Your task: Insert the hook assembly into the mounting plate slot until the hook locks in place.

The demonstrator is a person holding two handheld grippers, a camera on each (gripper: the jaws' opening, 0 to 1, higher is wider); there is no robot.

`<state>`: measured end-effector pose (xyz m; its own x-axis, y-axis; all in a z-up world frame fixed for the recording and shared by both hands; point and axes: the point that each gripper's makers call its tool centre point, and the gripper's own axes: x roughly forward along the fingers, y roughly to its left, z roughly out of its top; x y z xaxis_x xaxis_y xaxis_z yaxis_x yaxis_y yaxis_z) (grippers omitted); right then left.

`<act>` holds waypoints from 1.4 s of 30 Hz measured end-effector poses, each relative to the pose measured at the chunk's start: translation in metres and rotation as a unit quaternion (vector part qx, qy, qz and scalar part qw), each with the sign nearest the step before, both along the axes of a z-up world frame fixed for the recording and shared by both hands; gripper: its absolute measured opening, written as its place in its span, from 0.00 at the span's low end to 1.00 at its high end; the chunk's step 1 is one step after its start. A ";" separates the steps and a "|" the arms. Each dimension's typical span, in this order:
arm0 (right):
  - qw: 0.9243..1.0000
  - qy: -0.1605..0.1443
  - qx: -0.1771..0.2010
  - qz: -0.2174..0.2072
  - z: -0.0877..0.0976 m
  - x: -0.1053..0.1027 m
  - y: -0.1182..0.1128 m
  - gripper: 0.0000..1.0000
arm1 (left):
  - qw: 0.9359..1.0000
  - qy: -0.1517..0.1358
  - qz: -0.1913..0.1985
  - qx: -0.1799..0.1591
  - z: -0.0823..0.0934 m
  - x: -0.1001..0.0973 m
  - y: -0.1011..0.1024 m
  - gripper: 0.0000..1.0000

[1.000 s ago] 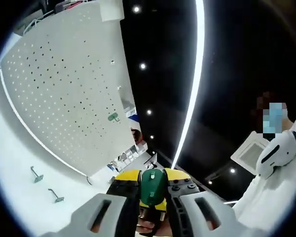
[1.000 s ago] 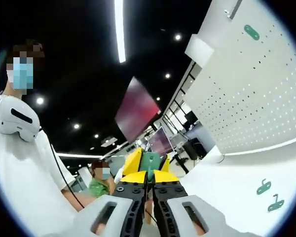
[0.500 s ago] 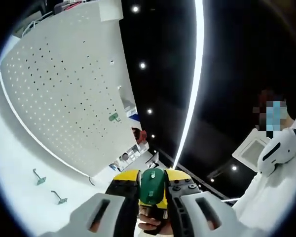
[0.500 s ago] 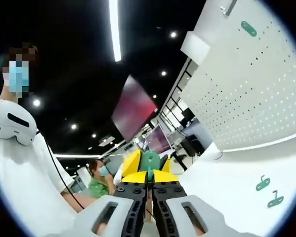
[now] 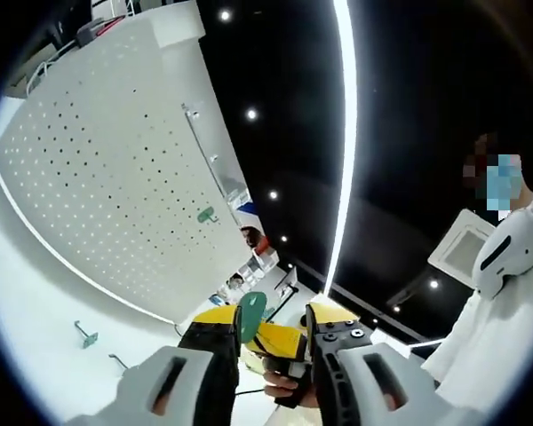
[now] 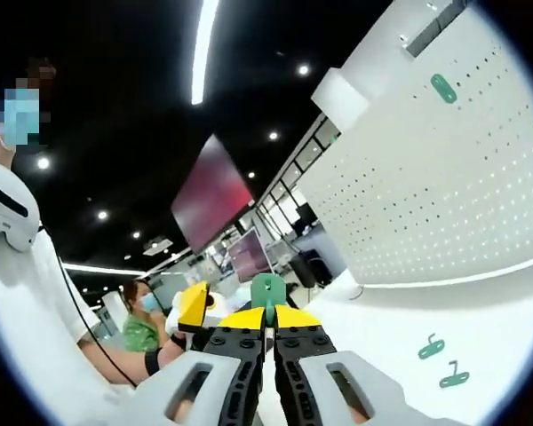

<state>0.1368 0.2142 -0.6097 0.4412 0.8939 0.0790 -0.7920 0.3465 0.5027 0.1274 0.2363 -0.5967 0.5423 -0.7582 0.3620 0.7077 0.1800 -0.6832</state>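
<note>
My right gripper (image 6: 268, 319) is shut on a small green plate (image 6: 268, 288), which stands up from its yellow-tipped jaws. In the left gripper view the same green plate (image 5: 251, 311) shows edge-on beside the left jaw tip. My left gripper (image 5: 274, 324) is open, and its jaws stand apart around the right gripper's yellow tips (image 5: 282, 341). The left gripper's yellow tip (image 6: 194, 306) shows just left of the plate. A white pegboard (image 5: 115, 177) (image 6: 426, 195) carries another green plate (image 5: 206, 214) (image 6: 443, 88).
Two green-based hooks (image 5: 86, 334) (image 5: 118, 361) lie on the white table (image 5: 27, 328), also seen as hooks (image 6: 431, 347) (image 6: 454, 377) at lower right. A hand (image 5: 289, 386) shows below the jaws. A seated person (image 6: 140, 328) is at the back left.
The left gripper's jaws have opened off the green plate, and the two grippers have drawn slightly apart. The right gripper still holds the plate. Both views have shifted a little.
</note>
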 end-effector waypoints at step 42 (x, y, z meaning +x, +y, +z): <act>0.944 -0.075 -0.132 -0.293 0.031 0.094 -0.065 0.01 | 0.947 -0.095 0.120 0.281 -0.011 -0.009 0.025 0.64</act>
<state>0.2306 0.1490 -0.5785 0.8680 0.4964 -0.0116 -0.4803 0.8452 0.2344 0.1184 0.2611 -0.6075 0.6886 -0.7236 0.0463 0.7013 0.6484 -0.2962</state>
